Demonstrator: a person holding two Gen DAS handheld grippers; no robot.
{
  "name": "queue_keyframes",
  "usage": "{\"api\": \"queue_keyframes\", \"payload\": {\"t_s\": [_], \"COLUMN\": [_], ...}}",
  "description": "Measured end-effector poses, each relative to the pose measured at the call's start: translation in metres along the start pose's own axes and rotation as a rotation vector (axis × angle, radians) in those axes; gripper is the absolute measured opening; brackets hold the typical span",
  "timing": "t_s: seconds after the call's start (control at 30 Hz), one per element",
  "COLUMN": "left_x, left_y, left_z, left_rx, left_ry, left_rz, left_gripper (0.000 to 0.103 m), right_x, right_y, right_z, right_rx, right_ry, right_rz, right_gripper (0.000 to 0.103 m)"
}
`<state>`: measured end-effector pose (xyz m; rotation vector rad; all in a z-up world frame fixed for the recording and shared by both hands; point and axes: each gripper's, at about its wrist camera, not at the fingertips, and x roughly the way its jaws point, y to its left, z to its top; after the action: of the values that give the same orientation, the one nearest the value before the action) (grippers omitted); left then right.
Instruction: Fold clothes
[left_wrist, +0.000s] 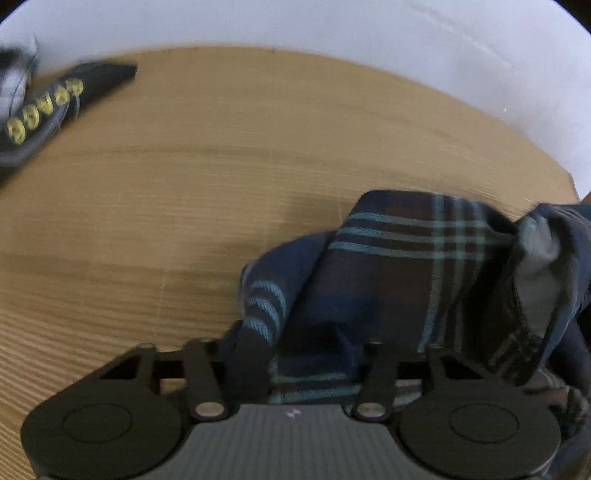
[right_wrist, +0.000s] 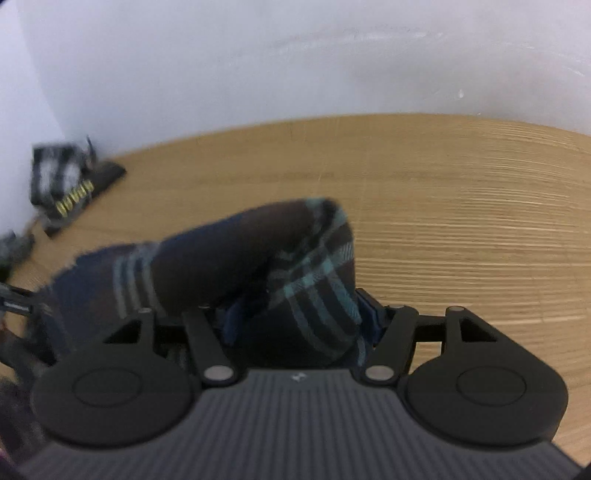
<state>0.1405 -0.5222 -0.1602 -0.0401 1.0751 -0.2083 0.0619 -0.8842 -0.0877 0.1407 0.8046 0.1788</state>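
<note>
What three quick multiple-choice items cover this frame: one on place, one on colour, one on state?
1. Where does the dark garment with yellow lettering lie?
A. Far left of the table, near the wall
B. Between the right gripper's fingers
C. On the floor

2. What colour are the thin stripes on the plaid garment?
A. Red
B. Teal
C. Orange

3. How does the plaid garment lie on the wooden table?
A. Spread flat
B. Neatly squared
C. Bunched in a heap

Answers:
1 A, both views show it at the far left edge by the white wall.
2 B, light teal lines cross the navy and brown cloth.
3 C, the cloth rises in rumpled folds ahead of the left gripper and the right gripper.
</note>
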Motion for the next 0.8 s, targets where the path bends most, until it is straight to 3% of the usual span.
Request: {"api": "queue_keyframes", "payload": {"t_s": [0.07,0.17,0.23,0.37,0.47,0.57,0.7,0.8], "left_x": [-0.002,-0.013,-0.030,-0.095,-0.160,-0.212,-0.223,-0.177], "left_y": [-0.010,-0.012,-0.010,-0.009,-0.023,-0.033,-0.033,-0.038], "left_z": [-0.004,-0.009,-0.011,-0.017,-0.018,-0.003,0.049,0.098], "left_rx": [0.069,0.044,-0.001,-0.067,-0.022,-0.007,-0.014,0.067], "left_ry": [-0.002,-0.040,-0.088,-0.225,-0.367,-0.522,-0.631,-0.576], "left_rz": [-0.013,0.000,0.010,0.000,0.016,0.037,0.079,0.163], "left_gripper": [0.023,0.009,0.008,0.008,0.009,0.010,0.016,0.042], "right_x": [0.012,0.026,0.019,-0.039,-0.113,-0.175,-0.200,-0.173], "right_y": [0.007,0.011,0.012,0.021,0.028,0.030,0.018,0.009], "right_z": [-0.005,-0.014,-0.015,-0.014,-0.008,0.013,0.063,0.115], "right_rx": [-0.020,-0.003,0.039,0.097,0.148,0.139,0.129,0.142], "right_ry": [0.034,0.055,0.019,-0.171,-0.360,-0.531,-0.644,-0.639], "right_rz": [-0.032,-0.074,-0.059,-0.028,0.003,-0.020,-0.101,-0.190], "right_gripper": [0.064,0.060,0.014,0.013,0.013,0.013,0.013,0.015]}}
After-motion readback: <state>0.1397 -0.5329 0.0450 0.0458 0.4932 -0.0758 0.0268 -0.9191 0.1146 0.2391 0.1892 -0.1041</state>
